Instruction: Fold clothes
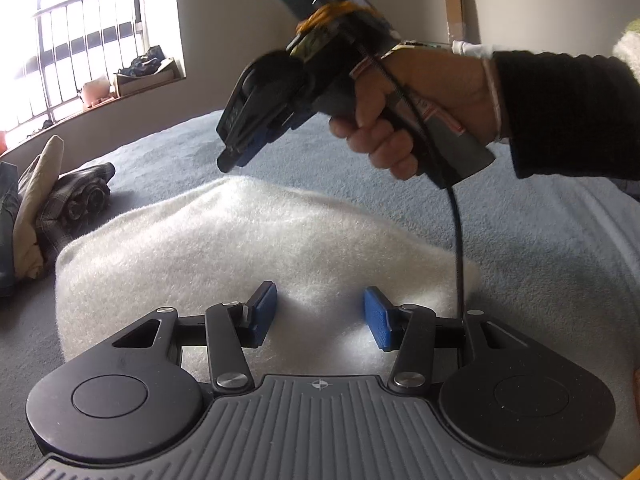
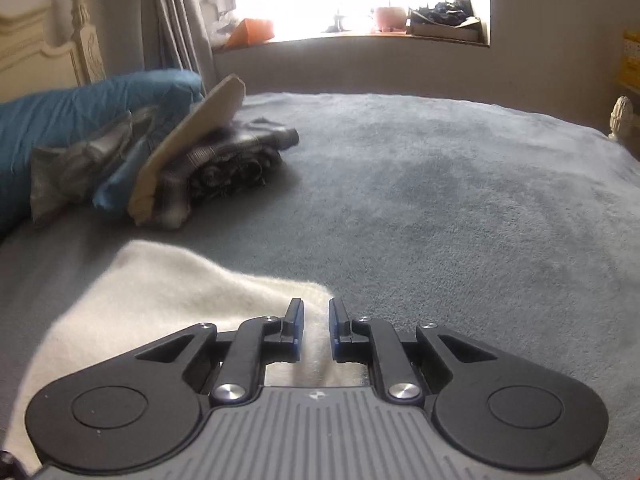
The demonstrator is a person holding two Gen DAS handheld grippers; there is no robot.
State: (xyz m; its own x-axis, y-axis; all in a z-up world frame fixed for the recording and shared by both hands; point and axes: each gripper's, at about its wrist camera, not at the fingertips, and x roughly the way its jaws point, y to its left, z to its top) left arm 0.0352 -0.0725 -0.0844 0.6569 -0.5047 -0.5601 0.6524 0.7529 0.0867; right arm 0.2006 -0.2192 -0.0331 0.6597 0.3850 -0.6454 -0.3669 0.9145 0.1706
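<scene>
A wide bed covered in a grey-blue fleece blanket (image 2: 440, 184) fills the room below a bright barred window (image 1: 80, 40). On it lies one white fluffy folded garment (image 1: 240, 248), its long axis running side to side in the left wrist view. Off toward the headboard sits a single heap of other clothes (image 2: 168, 160): blue, grey, beige and plaid pieces jumbled together, too tangled to count.

The left claw (image 1: 320, 318) sits directly over the near part of the white garment, its blue pads (image 1: 264, 312) apart with nothing pinched between them, the fleece spreading away ahead of it. The right claw (image 2: 316, 328) is at the garment's right-hand corner; its jaws stand narrowly apart, and a strip of white cloth seems to run up between them, though I cannot tell whether the pads press it. In the left view the right claw hangs above the garment's far edge, held in a dark-sleeved hand (image 1: 420, 112). The left claw looks nearer the bulk of the cloth
</scene>
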